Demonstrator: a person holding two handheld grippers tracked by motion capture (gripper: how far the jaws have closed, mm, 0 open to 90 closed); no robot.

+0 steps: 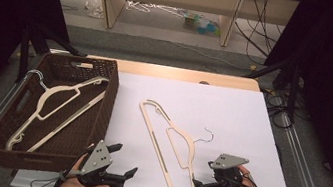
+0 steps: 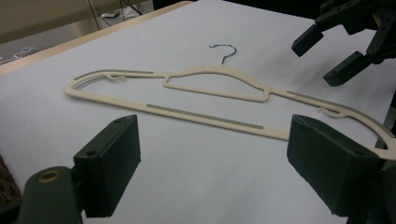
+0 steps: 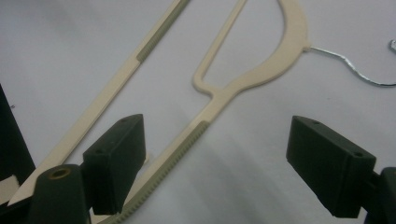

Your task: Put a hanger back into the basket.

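White-covered bench (image 1: pixel 233 109): both grippers, left (image 1: pixel 124 160) and right (image 1: pixel 197 180), jaws apart and empty, flank a cream hanger (image 1: pixel 166 149) lying at 6 o'clock.

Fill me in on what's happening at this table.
A person holds a tool in each hand over a white table. Both the left tool and the right tool are open and empty, flanking a cream hanger lying flat on the table. Neither touches it yet. Another hanger already lies in the brown basket at the left.

Open left claw (image 2: pixel 212 158) faces cream hanger (image 2: pixel 219 93) on white table (image 2: pixel 196 186).
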